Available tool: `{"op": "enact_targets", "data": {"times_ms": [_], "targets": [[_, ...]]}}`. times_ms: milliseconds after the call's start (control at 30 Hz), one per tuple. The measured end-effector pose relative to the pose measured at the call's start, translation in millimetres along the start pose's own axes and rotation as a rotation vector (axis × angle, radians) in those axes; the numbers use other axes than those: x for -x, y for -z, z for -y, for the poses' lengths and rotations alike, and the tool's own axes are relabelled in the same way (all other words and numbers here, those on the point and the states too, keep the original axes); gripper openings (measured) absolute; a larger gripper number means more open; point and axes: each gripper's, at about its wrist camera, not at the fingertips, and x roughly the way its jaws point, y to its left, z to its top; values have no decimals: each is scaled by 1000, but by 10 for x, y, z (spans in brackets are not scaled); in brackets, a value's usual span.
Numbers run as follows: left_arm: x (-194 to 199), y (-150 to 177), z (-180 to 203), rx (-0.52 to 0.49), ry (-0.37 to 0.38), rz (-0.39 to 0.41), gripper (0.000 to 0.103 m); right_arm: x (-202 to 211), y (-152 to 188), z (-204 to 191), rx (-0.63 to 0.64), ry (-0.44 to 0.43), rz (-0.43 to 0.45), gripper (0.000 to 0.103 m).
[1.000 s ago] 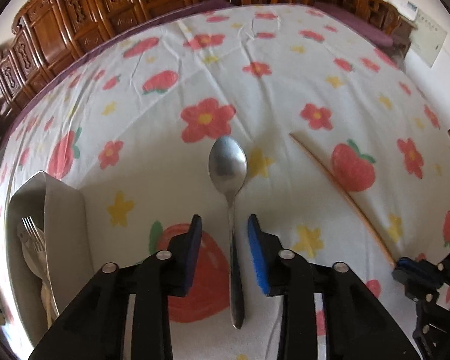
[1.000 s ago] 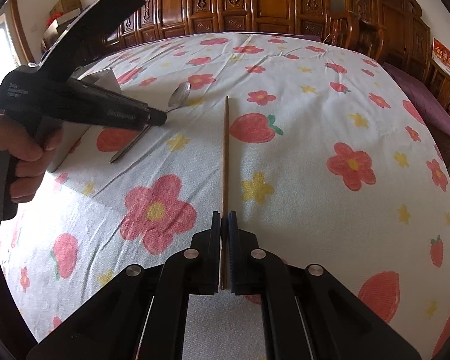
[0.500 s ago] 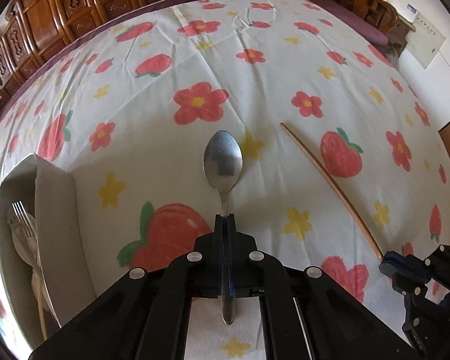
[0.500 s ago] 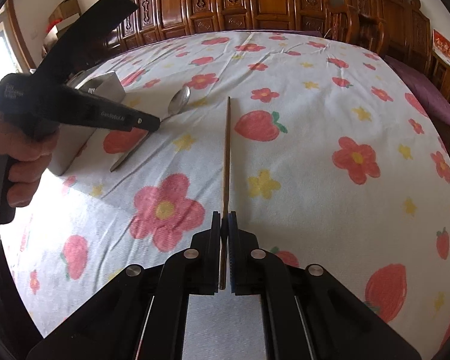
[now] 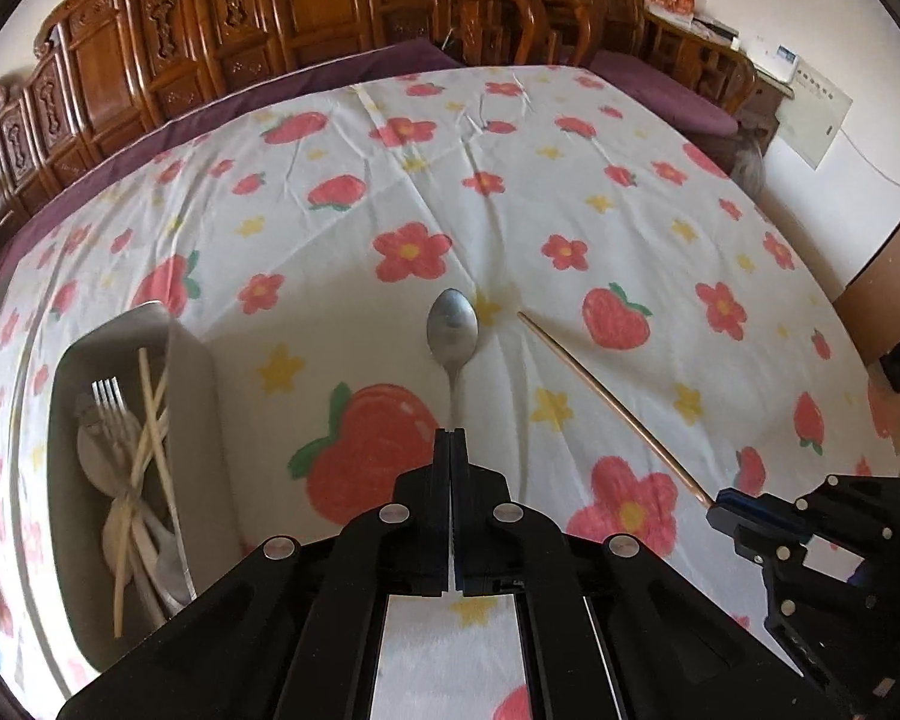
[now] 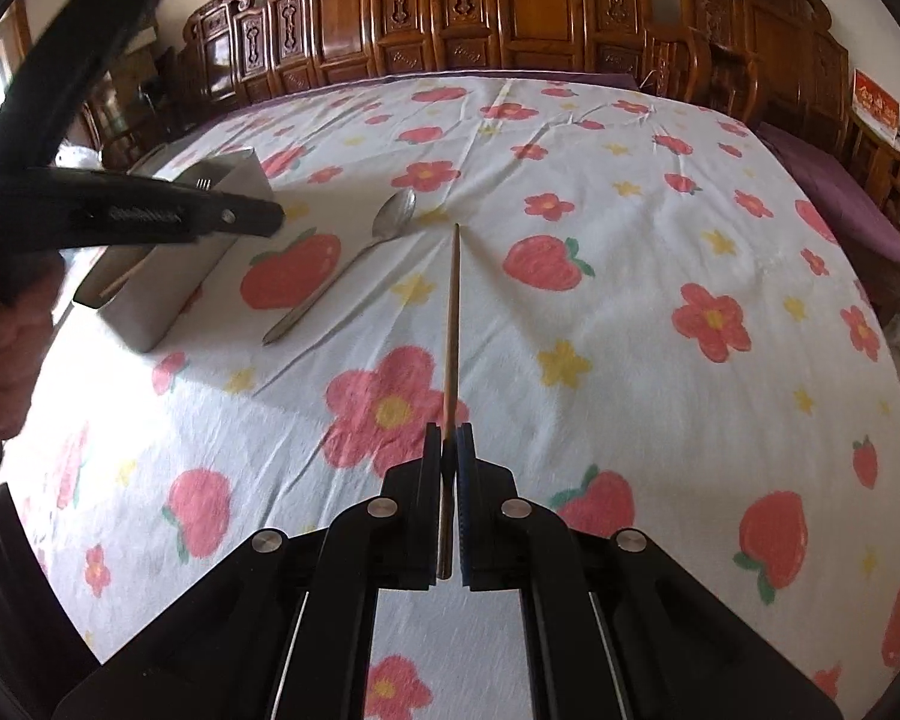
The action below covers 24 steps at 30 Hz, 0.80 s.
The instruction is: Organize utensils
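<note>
Across the desk lies a white cloth printed with red strawberries, pink flowers and yellow stars (image 5: pixel 510 192), with carved brown wooden chairs (image 6: pixel 534 6) ranged along its far edge. At the left side stands a pale grey rectangular box (image 5: pixel 201 420), holding a metal fork (image 5: pixel 108 396), pale spoons and light wooden chopsticks (all crossed over one another).

The black left tool (image 5: pixel 452 438) has its fingers pressed together. From its own camera the spoon's handle seems to run into them, but the right wrist view shows this tool raised above the cloth with its tip apart from the spoon. The black right tool (image 6: pixel 448 438) pinches the near end of a long thin brown wooden chopstick (image 6: pixel 453 312), whose far tip points away across the cloth. A silver metal spoon (image 6: pixel 384 228) lies flat on the cloth between the box and the chopstick, just beside a printed strawberry, bowl farthest from both tools.
</note>
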Motion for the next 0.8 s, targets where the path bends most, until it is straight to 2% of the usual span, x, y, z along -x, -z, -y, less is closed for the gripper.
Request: {"op": "enact_targets", "data": {"times_ms": [100,167,233,433,533,600,667,800], "targets": [[-14,25,-11,1,3,-5,0,4,37,9,-19,8,-6,6],[-90,31,-5,0,-9,1,15,-30,78,-8,-3,30,-11,6],[-205,35,-14,13,-7,-5,21,-71,109,-15,17,57,-17,6],[-575,20,-15,24,-25,-63,21,-163,121,28,40,75,-22,6],[-620,9,1,8,-40,-53,22,-223,70,29,62,77,-16,7],[-634,-17,-15,13,-35,-54,20,-261,21,30,64,75,-12,11],[-652,-62,-22,10,-36,-59,14,-304,-44,40,59,75,-9,27],[-684,-132,-10,-1,-41,-76,5,-398,-174,36,76,85,-16,28]]}}
